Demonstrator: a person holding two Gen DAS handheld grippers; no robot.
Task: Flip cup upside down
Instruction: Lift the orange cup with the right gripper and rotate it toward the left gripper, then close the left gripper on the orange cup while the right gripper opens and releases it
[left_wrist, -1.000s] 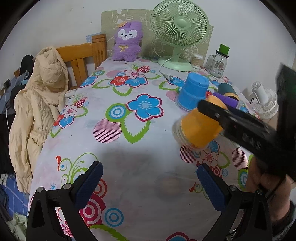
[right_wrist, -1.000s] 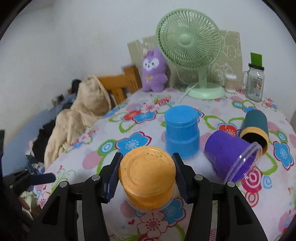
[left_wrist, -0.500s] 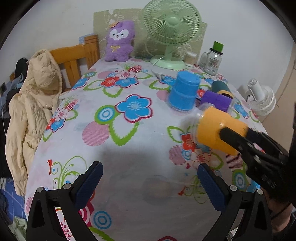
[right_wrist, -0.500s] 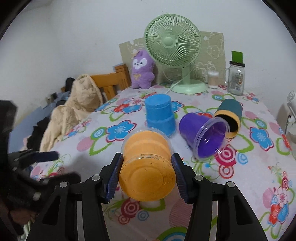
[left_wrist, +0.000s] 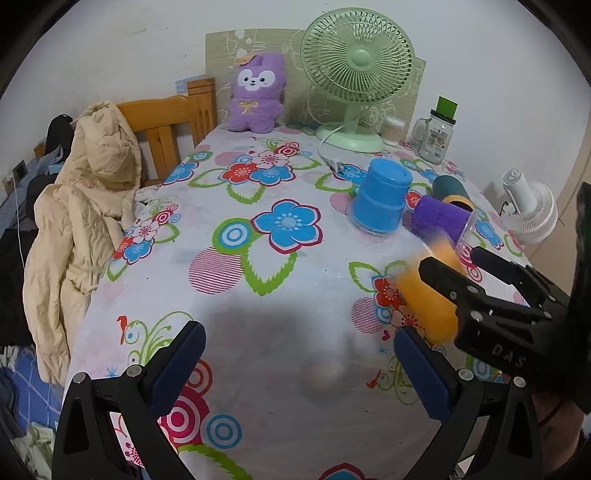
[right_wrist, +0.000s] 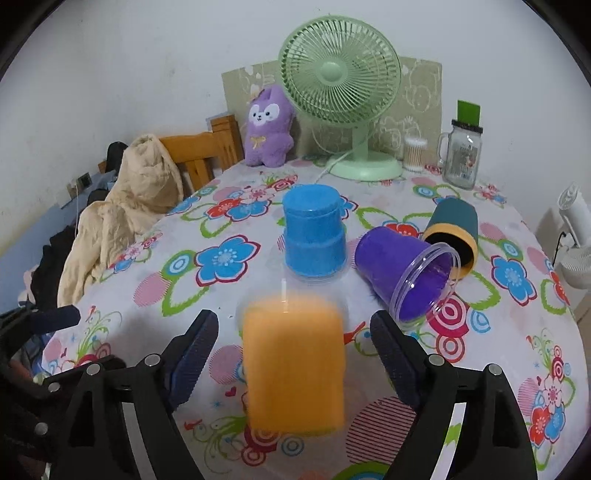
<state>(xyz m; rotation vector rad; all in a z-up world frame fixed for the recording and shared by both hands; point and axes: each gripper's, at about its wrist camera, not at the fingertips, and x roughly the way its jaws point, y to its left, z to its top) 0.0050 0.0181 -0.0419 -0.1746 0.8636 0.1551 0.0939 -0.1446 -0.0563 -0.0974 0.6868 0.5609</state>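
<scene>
The orange cup (right_wrist: 294, 363) is blurred with motion and lies between the spread fingers of my right gripper (right_wrist: 293, 350), touching neither pad; its clear rim points away from me. In the left wrist view the orange cup (left_wrist: 428, 291) shows at the right, just beyond the right gripper (left_wrist: 458, 269). My left gripper (left_wrist: 299, 363) is open and empty over the near part of the flowered table (left_wrist: 236, 266). A blue cup (right_wrist: 314, 234) stands upside down. A purple cup (right_wrist: 406, 271) and a dark teal cup (right_wrist: 456, 225) lie on their sides.
A green fan (right_wrist: 341, 99), a purple plush toy (right_wrist: 267, 127), a glass jar (right_wrist: 463, 153) and a cotton-swab tub (right_wrist: 415, 155) stand at the far edge. A wooden chair with a beige jacket (left_wrist: 81, 206) is at the left. A small white fan (left_wrist: 528, 210) is off the right side.
My right gripper held the orange cup clamped and turned it over; now its fingers have opened and the cup is loose and blurred between them.
</scene>
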